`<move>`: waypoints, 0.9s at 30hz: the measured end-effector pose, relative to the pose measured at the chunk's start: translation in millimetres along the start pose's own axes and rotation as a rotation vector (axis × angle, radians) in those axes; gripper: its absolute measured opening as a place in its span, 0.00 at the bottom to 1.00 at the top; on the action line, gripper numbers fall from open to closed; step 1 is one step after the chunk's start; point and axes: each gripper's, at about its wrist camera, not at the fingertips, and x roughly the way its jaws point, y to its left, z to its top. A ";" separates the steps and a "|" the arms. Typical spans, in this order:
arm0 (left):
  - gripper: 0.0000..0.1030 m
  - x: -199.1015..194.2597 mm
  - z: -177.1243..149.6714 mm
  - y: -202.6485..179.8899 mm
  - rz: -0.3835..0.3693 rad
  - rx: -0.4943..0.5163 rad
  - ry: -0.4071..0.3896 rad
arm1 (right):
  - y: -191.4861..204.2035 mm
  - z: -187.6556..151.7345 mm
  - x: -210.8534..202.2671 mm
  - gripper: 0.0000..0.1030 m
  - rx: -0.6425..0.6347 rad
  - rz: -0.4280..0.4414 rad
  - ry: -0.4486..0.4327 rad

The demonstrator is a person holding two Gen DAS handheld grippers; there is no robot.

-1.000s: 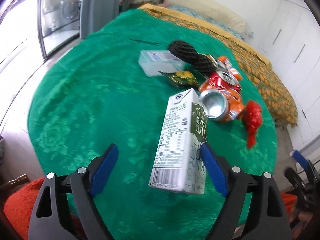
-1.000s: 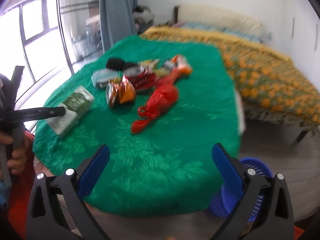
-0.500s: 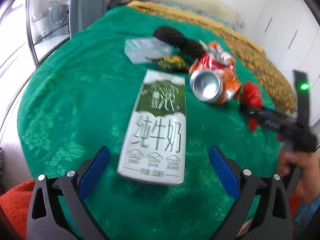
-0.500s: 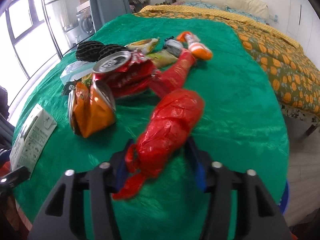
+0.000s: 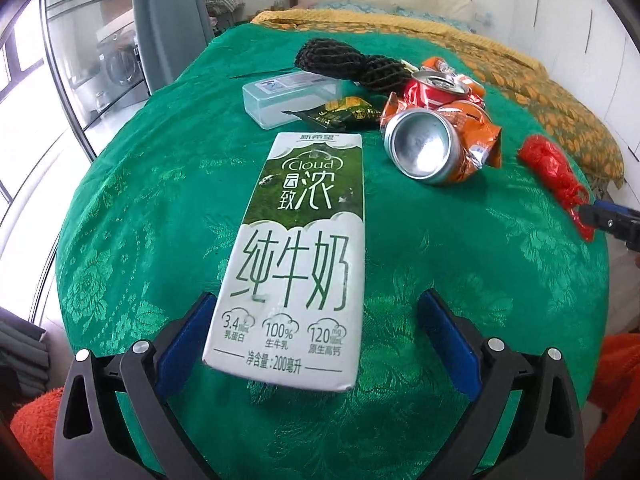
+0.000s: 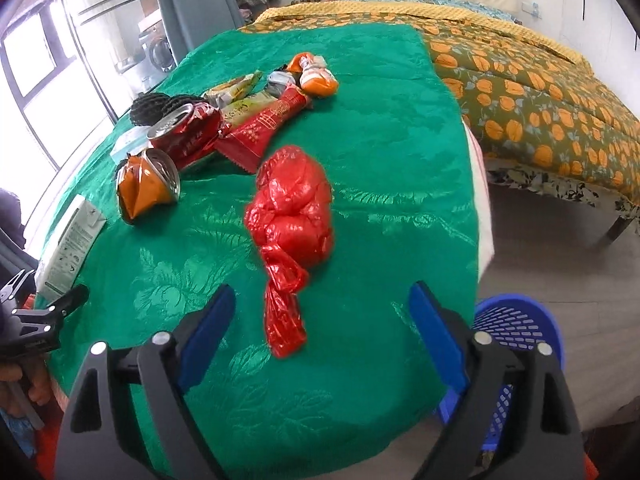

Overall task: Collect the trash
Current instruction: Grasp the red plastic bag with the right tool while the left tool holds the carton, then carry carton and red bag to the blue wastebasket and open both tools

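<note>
Left wrist view: the left gripper stands spread wide, gripping nothing; the near end of a milk carton lies flat on the green tablecloth between the blue pads, close to the left pad, clear of the right one. Beyond it lie a clear plastic box, lid on, contents not readable, a dark snack wrapper, a black foam net, a crushed orange can with its silver base toward the camera, and a crushed red can, top open.

Right wrist view: the right gripper has just been opening; its jaws are now wide apart and hold nothing, with the tail of a knotted red plastic bag lying between the pads, touching neither. A blue perforated basket stands on the floor beside the table's edge; what it holds cannot be made out.
</note>
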 end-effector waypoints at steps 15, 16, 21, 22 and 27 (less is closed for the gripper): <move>0.83 -10.4 22.7 12.5 -0.058 0.023 -0.015 | 25.1 43.8 10.4 0.86 -0.152 -0.028 0.033; 0.78 -10.3 24.9 12.7 -0.058 0.026 -0.012 | 26.2 50.4 12.9 0.86 -0.159 -0.034 0.039; 0.47 -4.0 25.4 12.0 -0.059 0.038 0.003 | 31.3 67.1 34.3 0.52 -0.166 -0.005 0.117; 0.47 -5.4 24.4 12.7 -0.059 0.032 -0.004 | 31.9 67.4 39.3 0.42 -0.171 -0.013 0.137; 0.46 -25.6 18.7 12.2 -0.059 0.010 -0.067 | 36.0 62.6 19.6 0.39 -0.146 0.011 0.085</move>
